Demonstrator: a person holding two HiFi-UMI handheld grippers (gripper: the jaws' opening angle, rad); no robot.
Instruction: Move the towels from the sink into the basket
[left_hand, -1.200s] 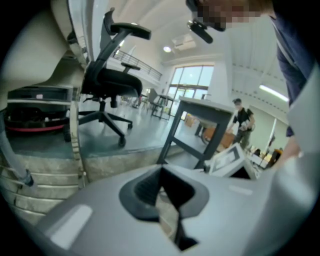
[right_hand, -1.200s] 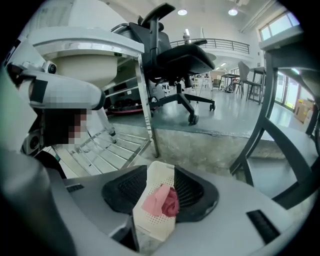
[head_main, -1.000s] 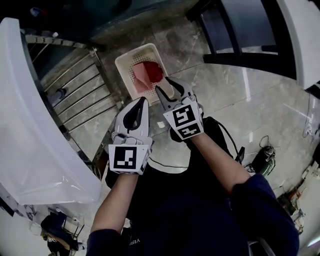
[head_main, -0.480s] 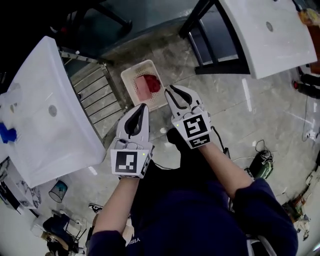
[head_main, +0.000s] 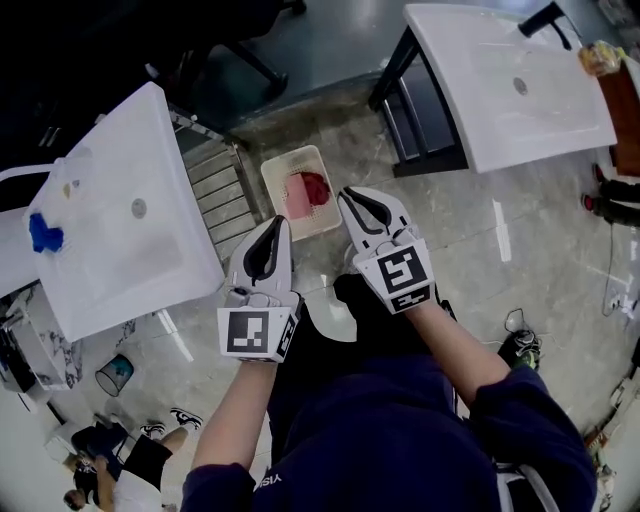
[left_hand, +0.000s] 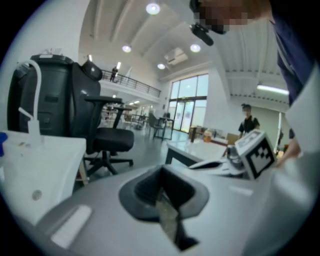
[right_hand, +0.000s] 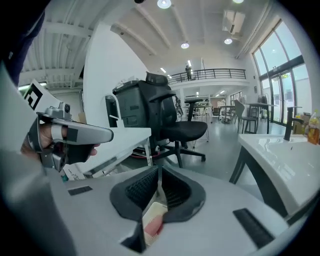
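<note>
Below, one basket (head_main: 272, 190) between two sinks (head_main: 130, 240).

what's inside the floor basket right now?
A red towel and a pink towel lie in the basket. Anything beneath them is covered.

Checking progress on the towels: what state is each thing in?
towels: bunched inside the basket.
basket: upright on the floor.
left gripper: shut, empty.
right gripper: jaws have just been closing, now shut, nothing between them.
left sink: basin shows no towels.
</note>
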